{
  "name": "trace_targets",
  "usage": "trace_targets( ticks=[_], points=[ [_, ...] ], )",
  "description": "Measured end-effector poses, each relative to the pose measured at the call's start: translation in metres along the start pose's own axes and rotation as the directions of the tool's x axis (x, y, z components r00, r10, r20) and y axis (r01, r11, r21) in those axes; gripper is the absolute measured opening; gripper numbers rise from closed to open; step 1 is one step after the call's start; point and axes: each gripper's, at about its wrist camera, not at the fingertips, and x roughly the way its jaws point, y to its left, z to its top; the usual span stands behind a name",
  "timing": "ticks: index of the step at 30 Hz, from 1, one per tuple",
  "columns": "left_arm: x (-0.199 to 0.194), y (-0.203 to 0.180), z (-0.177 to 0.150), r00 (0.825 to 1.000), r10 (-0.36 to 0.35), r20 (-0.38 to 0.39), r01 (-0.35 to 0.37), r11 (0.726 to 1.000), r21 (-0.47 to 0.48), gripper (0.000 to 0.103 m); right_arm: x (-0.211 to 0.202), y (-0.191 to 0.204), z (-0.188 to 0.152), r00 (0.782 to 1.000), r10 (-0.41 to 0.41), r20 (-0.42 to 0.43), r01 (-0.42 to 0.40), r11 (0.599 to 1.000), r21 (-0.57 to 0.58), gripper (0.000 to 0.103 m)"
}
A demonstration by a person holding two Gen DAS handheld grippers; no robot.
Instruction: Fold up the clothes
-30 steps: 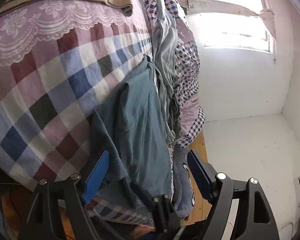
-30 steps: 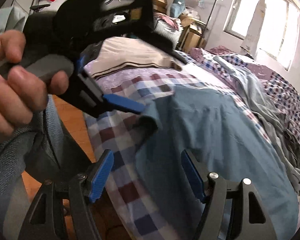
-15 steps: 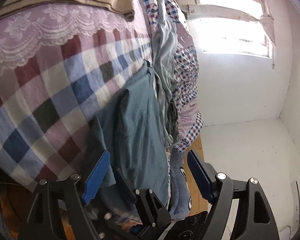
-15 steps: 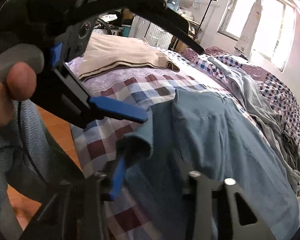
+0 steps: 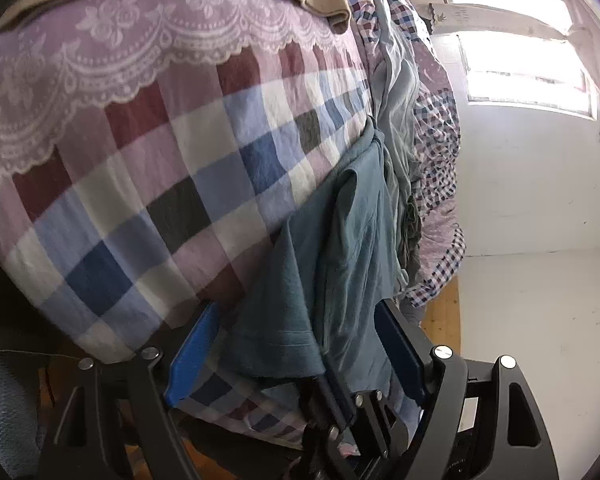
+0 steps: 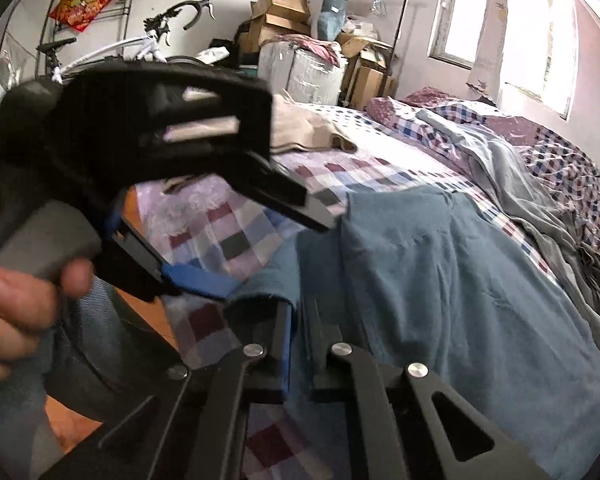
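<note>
A teal-blue cotton T-shirt (image 6: 452, 280) lies spread flat on the checked purple, blue and maroon bedsheet (image 5: 188, 184), its near edge hanging over the side of the bed closest to the person. Beyond the shirt, towards the window, sits a rumpled heap of grey-blue garments (image 6: 540, 200); a folded beige blanket (image 6: 308, 128) rests further up the bed from the shirt.

The right gripper (image 6: 298, 320) has its blue-padded jaws drawn narrow on the shirt's near corner, with a fold of the teal cloth pinched between them. The left gripper (image 5: 296, 344) stands with its fingers wide apart, straddling a hanging flap of the same shirt but not pressing it; a hand (image 6: 16, 280) squeezes its grey handle in the right wrist view.

The step in hand appears to be securing both near corners before the first fold. To do it well, the left gripper should probably close on the shirt's hem alone, not the sheet beneath, level with the right one, so the edge lifts straight and taut.
</note>
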Motion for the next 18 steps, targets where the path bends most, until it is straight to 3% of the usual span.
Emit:
trace_targets(
  ticks=[5, 7, 8, 9, 13, 18],
  points=[
    [-0.002, 0.003, 0.0, 1.0, -0.015, -0.003, 0.015, 1.0, -0.006, 0.082, 0.009, 0.018, -0.006, 0.997, 0.041, -0.059, -0.046, 0.995, -0.092, 0.007],
    [-0.002, 0.002, 0.001, 1.0, -0.016, -0.001, 0.016, 1.0, -0.005, 0.082, 0.014, 0.024, -0.011, 0.995, 0.046, -0.086, -0.056, 0.991, -0.125, 0.023],
    [-0.002, 0.002, 0.001, 1.0, -0.016, 0.0, 0.016, 1.0, -0.004, 0.082, 0.015, 0.027, -0.013, 0.995, 0.047, -0.093, -0.059, 0.989, -0.136, 0.041],
    [-0.003, 0.002, 0.001, 1.0, -0.016, 0.001, 0.016, 1.0, -0.003, 0.082, 0.015, 0.028, -0.014, 0.995, 0.047, -0.092, -0.06, 0.988, -0.141, 0.053],
    [-0.003, 0.001, 0.001, 1.0, -0.003, 0.001, 0.003, 1.0, 0.001, 0.079, 0.011, 0.031, -0.015, 0.998, 0.038, -0.059, -0.046, 0.987, -0.154, 0.06],
    [-0.003, 0.001, 0.001, 1.0, 0.013, -0.005, -0.013, 1.0, 0.007, 0.06, 0.012, 0.038, -0.018, 0.995, 0.066, -0.071, -0.079, 0.977, -0.197, 0.06]
  ],
)
